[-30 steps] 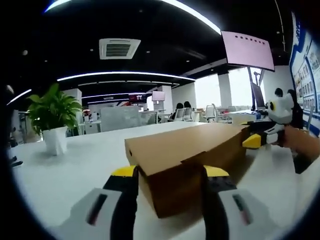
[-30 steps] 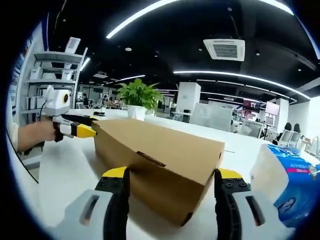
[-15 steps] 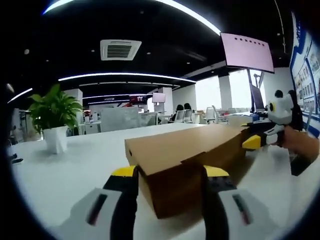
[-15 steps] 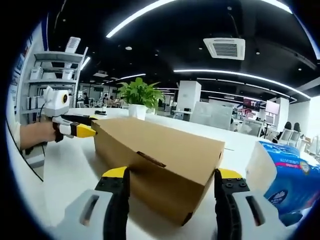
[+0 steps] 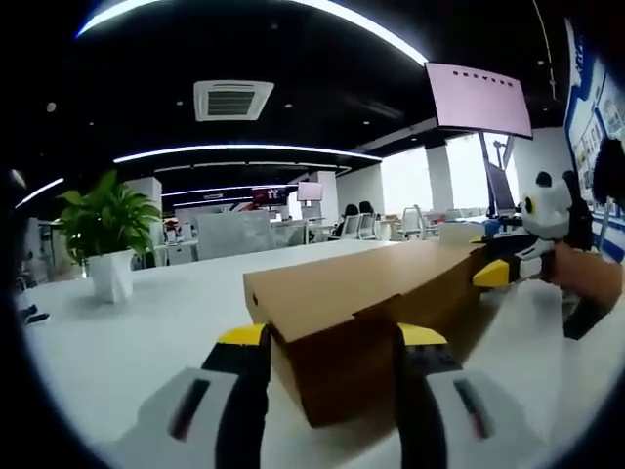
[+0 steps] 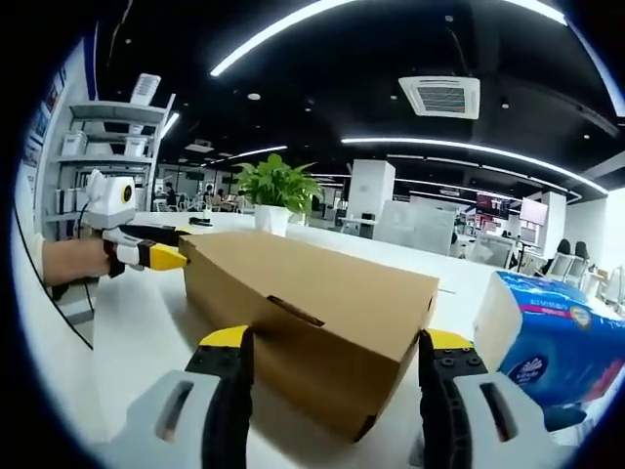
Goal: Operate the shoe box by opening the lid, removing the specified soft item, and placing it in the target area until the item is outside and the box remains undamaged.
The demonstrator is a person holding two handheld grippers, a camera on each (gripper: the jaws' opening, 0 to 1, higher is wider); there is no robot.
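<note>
A brown cardboard shoe box (image 5: 371,283) lies on the white table (image 5: 146,322) with its lid down. Its near end sits between the wide-apart, yellow-tipped jaws of my left gripper (image 5: 332,337), which is open. At the box's far end my right gripper (image 5: 503,269) shows, held by a hand, one yellow tip at the box edge. In the right gripper view the same box (image 6: 312,283) has its other end between the open jaws of my right gripper (image 6: 337,340). There my left gripper (image 6: 161,254) points at the far corner. The box's inside is hidden.
A blue and white tissue pack (image 6: 542,342) lies on the table right of the box. A potted plant (image 5: 103,234) stands further back, also seen as the plant (image 6: 273,191). A metal shelf (image 6: 98,147) stands behind the left hand. Office desks and chairs lie beyond.
The blue tissue pack shows more fully and a little further left in the right gripper view. Box and both grippers stay as they were.
</note>
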